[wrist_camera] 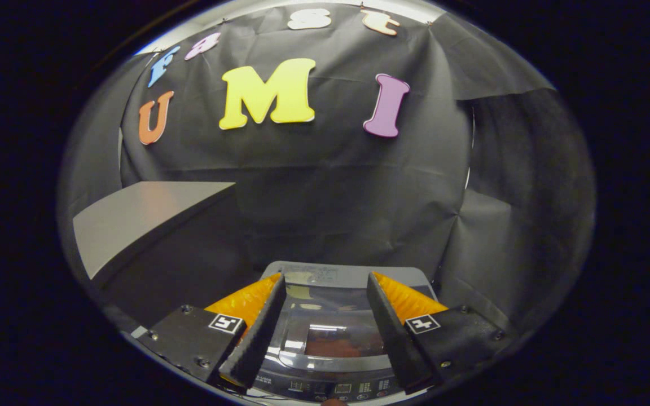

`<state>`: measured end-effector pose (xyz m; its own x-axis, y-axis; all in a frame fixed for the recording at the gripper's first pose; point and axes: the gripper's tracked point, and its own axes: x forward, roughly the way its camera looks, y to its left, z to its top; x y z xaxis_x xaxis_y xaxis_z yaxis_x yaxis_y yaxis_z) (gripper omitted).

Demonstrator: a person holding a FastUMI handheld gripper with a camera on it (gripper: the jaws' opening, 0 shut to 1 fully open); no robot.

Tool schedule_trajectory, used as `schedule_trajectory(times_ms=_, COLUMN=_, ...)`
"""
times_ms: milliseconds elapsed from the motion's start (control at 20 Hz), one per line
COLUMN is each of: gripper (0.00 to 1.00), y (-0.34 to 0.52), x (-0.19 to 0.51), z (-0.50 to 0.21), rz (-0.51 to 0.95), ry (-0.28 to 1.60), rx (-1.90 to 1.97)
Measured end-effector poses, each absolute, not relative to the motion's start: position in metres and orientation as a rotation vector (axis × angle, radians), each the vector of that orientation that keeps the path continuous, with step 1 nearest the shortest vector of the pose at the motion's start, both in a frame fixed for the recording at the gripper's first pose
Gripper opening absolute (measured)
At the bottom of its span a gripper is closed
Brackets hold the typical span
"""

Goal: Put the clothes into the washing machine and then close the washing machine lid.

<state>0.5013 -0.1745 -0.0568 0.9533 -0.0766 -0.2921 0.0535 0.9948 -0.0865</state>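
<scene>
Jaws [325, 332] stand wide apart and hold nothing, hovering at the bottom centre of the frame over the washing machine [336, 338]; its glass lid [328, 335] appears to lie shut, something reddish dimly showing beneath it, perhaps the clothes, though I cannot tell; a grey counter [144, 217] sits at middle left; judging from this, either loading is done or the lid must first be lifted, so the next move calls for checking the lid.
</scene>
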Motion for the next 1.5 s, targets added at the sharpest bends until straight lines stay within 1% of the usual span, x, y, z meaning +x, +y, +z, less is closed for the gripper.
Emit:
schedule_trajectory(times_ms=150, gripper=0.90, y=-0.174, x=0.493, z=-0.048, rz=-0.037, ry=0.267, rx=-0.124)
schedule_trajectory(times_ms=650, gripper=0.94, y=-0.161, x=0.464, z=-0.008, rz=-0.067, ry=0.114, rx=-0.081)
schedule_trajectory(times_ms=750, gripper=1.00, y=-0.152, x=0.455, z=-0.001, rz=-0.052, ry=0.086, rx=-0.068)
schedule_trajectory(times_ms=1100, gripper=1.00, y=-0.134, x=0.434, z=0.018, rz=-0.035, ry=-0.014, rx=-0.007)
schedule_trajectory(times_ms=1300, gripper=1.00, y=-0.135, x=0.429, z=0.024, rz=-0.064, ry=-0.069, rx=0.000)
schedule_trajectory(times_ms=1500, gripper=1.00, y=-0.118, x=0.420, z=0.015, rz=-0.030, ry=-0.055, rx=0.060)
